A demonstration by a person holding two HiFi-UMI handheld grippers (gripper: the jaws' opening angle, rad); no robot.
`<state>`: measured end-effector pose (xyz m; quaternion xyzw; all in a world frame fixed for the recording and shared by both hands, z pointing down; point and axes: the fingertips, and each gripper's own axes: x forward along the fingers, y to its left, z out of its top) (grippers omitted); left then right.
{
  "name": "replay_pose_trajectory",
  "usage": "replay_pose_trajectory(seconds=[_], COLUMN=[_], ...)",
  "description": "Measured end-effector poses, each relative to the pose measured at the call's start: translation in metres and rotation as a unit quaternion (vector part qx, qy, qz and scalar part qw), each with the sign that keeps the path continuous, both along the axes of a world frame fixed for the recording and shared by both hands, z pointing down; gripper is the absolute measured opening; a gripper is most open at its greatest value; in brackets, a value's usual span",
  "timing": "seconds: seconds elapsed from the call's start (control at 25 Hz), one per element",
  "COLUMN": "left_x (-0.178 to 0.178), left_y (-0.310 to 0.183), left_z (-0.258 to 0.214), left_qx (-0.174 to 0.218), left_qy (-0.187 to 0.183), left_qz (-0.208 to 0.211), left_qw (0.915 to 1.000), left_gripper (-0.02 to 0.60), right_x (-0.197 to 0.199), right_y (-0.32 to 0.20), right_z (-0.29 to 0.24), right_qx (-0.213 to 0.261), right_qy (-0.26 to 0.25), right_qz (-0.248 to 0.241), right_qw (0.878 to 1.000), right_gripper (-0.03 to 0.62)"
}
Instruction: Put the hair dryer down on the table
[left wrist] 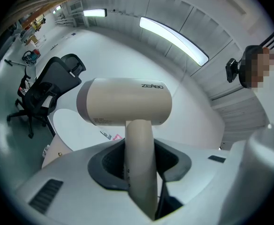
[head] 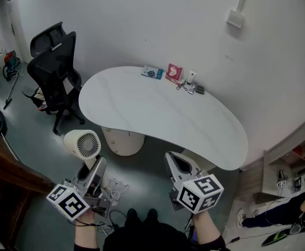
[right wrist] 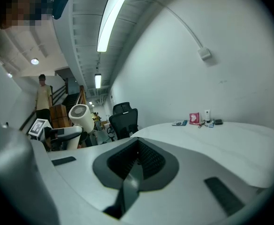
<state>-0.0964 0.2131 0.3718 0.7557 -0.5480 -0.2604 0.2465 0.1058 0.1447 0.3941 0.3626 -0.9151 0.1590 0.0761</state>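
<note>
Grips the hair dryer (head: 82,144) by its handle in the left gripper (head: 91,171), barrel upward for a steady carry, just short of the table's (head: 157,114) near edge (not over it yet). Carries the right gripper (head: 179,166) closed and empty near that edge.

Left gripper (head: 92,167) points roughly level, its jaws clamped on the handle of the hair dryer (head: 83,144), carrying it out in front. Right gripper (head: 177,163) rides alongside, well apart, tipped slightly down, jaws pressed together with nothing between them.
</note>
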Motion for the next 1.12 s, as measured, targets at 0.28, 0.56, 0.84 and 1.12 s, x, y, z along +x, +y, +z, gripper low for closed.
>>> replay_pose_trajectory(seconds=[0.28, 0.56, 0.84, 1.12], left_x=[-0.014, -0.033, -0.044, -0.052], left_y=[-0.001, 0.0, 0.003, -0.009], left_z=[0.005, 0.009, 0.011, 0.017], left_qx=[-0.008, -0.009, -0.009, -0.014], left_qy=[-0.004, -0.005, -0.005, -0.002], left_qz=[0.004, 0.002, 0.0, 0.002], left_qw=[1.0, 0.9999, 0.9999, 0.9999], left_gripper=[0.147, 0.147, 0.149, 0.149], right_x=[-0.013, -0.026, -0.033, -0.033], right_y=[-0.004, -0.005, -0.006, -0.016], right_z=[0.005, 0.011, 0.014, 0.02], right_qx=[-0.008, -0.011, -0.017, -0.024], right_qy=[0.006, 0.014, 0.016, 0.02], right_qz=[0.011, 0.019, 0.026, 0.036], right_qw=[1.0, 1.0, 0.999, 0.999], right_gripper=[0.002, 0.002, 0.002, 0.002])
